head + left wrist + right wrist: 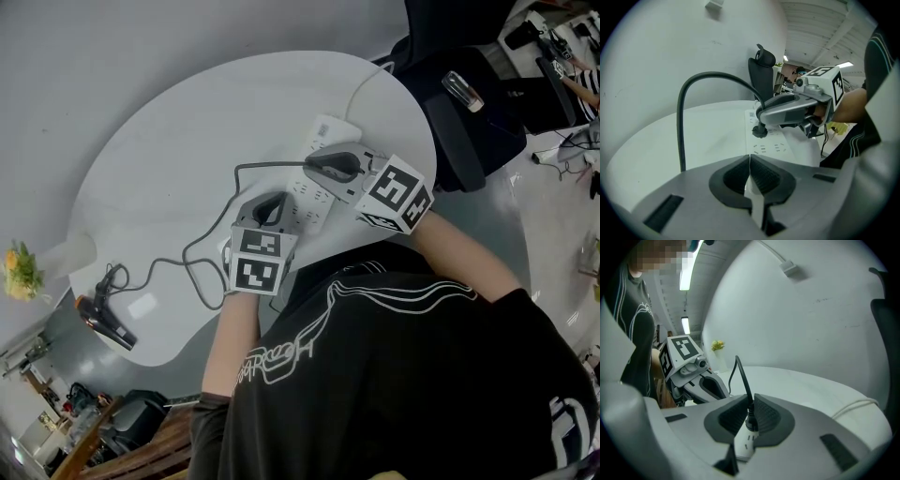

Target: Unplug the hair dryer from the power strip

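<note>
White power strip point(323, 129), black cord point(272, 166), pale grey table point(178, 141)

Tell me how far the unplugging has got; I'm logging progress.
Done: the left gripper clamps the power strip, and the right gripper is shut on the plug. In hand: the pull, with the plug seemingly seated. Remaining: lifting it free.

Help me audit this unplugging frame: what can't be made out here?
- Black plug prongs: right gripper view, hidden by the right gripper closed around it and by the white plastic power strip; seated or free, unclear.
- Strip's near end: head view, covered by the left gripper.
- Dark hair dryer switch: head view, too small.
</note>
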### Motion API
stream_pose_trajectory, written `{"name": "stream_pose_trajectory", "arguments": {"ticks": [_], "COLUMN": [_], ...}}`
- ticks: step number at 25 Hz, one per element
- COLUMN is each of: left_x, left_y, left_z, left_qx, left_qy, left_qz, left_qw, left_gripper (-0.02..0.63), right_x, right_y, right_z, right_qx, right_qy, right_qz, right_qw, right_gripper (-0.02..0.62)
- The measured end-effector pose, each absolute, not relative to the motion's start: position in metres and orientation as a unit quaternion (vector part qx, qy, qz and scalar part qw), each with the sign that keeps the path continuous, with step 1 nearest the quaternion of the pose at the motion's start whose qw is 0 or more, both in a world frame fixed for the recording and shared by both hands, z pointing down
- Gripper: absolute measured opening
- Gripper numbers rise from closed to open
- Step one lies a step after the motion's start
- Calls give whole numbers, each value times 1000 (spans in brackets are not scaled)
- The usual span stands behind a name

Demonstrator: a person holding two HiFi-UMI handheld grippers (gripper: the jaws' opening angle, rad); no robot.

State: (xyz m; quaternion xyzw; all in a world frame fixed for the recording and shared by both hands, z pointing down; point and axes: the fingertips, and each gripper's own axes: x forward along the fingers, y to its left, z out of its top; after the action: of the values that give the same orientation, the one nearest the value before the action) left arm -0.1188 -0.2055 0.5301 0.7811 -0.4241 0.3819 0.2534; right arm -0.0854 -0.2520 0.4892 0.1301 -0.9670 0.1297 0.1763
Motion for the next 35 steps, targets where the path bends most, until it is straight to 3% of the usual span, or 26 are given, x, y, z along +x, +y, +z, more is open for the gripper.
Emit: {"name": "stream_pose_trajectory", "arguments": {"ticks": [7,16,26,32,35], "left_x": [-117,-111,-111,-110,-110], "left_y": [-206,-206,-205,-205,-205], "left_z": [529,528,528,528,528], "left_qx": [778,784,785,783,785], "left_qy": [-426,-423,-420,-425,-420], "left_qz": [395,398,401,405,402], "left_qw": [239,218,217,204,214], "left_gripper": [5,5,5,5,5], "right_x": [-90,-78,-82,-74,-75], "right_y": [-245,-257,-248,-259,-257], "right_z": [484,490,483,490,487], "right_qx": [118,150,132,163,159], "right_qy": [-969,-958,-971,-948,-951], "right_qz": [56,191,98,248,235], "right_qw": [208,152,176,119,123], "right_gripper": [25,26,25,26,26]}}
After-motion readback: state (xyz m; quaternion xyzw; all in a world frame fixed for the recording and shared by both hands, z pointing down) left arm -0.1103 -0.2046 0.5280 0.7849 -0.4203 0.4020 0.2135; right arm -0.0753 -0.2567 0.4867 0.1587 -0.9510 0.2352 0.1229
